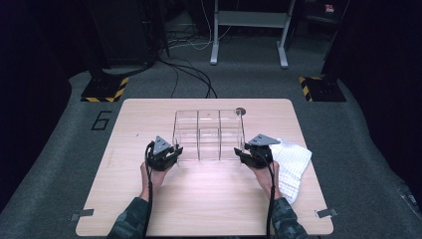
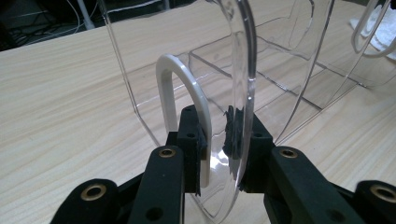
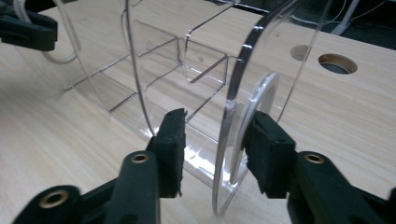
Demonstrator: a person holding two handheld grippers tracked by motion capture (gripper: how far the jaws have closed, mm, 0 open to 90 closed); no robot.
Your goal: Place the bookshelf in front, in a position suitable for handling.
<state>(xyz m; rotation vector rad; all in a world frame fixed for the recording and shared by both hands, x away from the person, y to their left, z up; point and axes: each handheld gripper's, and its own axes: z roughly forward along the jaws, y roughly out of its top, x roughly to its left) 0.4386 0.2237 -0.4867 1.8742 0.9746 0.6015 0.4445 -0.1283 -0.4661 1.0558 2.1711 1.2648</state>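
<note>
Holding: left gripper (image 1: 175, 149) clamps the clear organizer (image 1: 209, 134) at table (image 1: 149, 209) centre, 9 o'clock end wall. Right gripper (image 1: 241, 151) at 3 o'clock, jaws apart, wall between, ungripped. White cloth (image 1: 291, 164) unused; placement looks nearly done.

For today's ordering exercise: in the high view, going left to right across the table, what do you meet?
Left gripper → clear plastic organizer → right gripper → white cloth.
</note>
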